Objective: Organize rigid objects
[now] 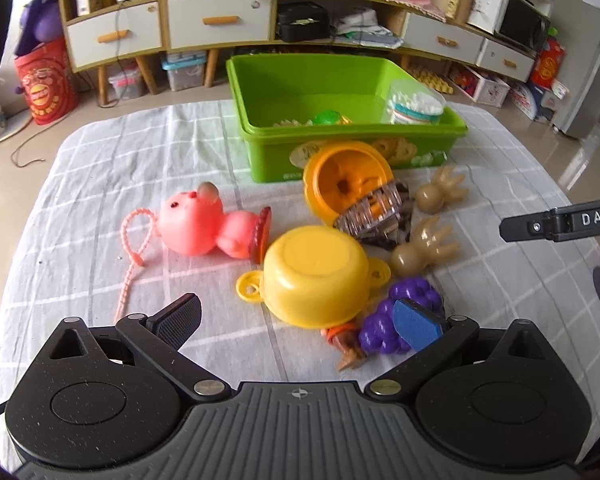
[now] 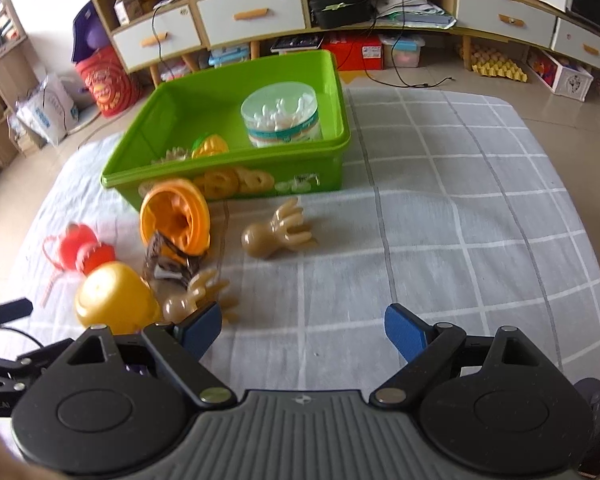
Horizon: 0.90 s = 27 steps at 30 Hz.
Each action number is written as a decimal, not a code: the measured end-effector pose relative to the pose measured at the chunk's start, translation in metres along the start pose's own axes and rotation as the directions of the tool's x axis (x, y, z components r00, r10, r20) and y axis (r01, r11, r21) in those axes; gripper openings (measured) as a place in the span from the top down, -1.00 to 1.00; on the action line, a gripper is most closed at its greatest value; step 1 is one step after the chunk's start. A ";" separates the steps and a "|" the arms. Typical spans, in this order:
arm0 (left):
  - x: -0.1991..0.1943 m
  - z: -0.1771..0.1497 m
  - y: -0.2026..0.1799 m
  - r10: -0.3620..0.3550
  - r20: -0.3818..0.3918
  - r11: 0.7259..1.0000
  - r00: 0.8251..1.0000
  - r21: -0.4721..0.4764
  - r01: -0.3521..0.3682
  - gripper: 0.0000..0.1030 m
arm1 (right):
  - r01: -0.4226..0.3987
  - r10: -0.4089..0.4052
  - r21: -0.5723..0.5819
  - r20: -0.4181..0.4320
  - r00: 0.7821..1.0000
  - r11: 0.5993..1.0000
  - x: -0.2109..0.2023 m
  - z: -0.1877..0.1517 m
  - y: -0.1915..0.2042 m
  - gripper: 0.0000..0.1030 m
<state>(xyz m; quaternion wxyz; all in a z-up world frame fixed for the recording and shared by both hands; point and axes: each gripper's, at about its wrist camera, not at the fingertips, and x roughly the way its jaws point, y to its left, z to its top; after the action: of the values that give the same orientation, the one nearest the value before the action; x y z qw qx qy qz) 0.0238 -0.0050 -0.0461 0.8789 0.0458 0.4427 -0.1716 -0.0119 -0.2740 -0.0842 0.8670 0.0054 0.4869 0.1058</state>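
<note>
Glossy plastic bin (image 1: 260, 92), matt checked cloth (image 1: 100, 168)

Bin (image 1: 352, 148) at back of table (image 1: 140, 152); cotton-swab tub (image 1: 416, 103) inside, right corner. Cup (image 1: 342, 180) on its side just before bin. Two octopus toys (image 1: 436, 192) right of cup. Upturned bowl (image 1: 316, 276) nearer; pig toy (image 1: 204, 226) left of it, grape toy (image 1: 404, 312) right.

2 tan hand toys (image 1: 440, 190) (image 1: 422, 246), 1 bin (image 1: 260, 160)
</note>
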 end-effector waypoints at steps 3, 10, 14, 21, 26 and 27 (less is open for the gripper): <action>0.002 -0.005 -0.001 -0.019 -0.013 0.999 1.000 0.039 0.019 -0.96 | 0.003 -0.003 -0.031 -0.020 1.000 1.000 0.003 -0.003 0.002 -0.38; 0.009 -0.016 -0.014 -0.062 -0.058 0.987 0.996 0.143 0.070 -0.96 | -0.015 0.010 -0.079 -0.069 0.998 0.997 0.011 -0.009 0.010 -0.38; 0.016 -0.020 -0.022 -0.076 -0.096 0.979 0.992 0.181 0.093 -0.96 | -0.024 0.015 -0.097 -0.089 0.996 0.995 0.014 -0.012 0.016 -0.38; 0.023 -0.027 -0.023 -0.059 -0.142 0.968 0.988 0.233 0.091 -0.96 | -0.143 0.135 -0.050 -0.148 0.980 0.988 0.023 -0.017 0.025 -0.38; 0.021 -0.023 -0.009 -0.056 -0.136 0.978 0.989 0.190 0.081 -0.95 | -0.265 0.258 -0.016 -0.171 0.951 0.964 0.031 -0.018 0.040 -0.38; 0.020 -0.021 -0.006 -0.055 -0.133 0.981 0.990 0.178 0.078 -0.95 | -0.277 0.272 -0.002 -0.178 0.946 0.961 0.033 -0.018 0.043 -0.38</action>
<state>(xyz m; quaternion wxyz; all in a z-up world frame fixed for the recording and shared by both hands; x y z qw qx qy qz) 0.0164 -0.0108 -0.0746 0.8348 0.1222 0.4815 -0.2375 -0.0181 -0.2276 -0.1170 0.7975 0.0519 0.5544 0.2323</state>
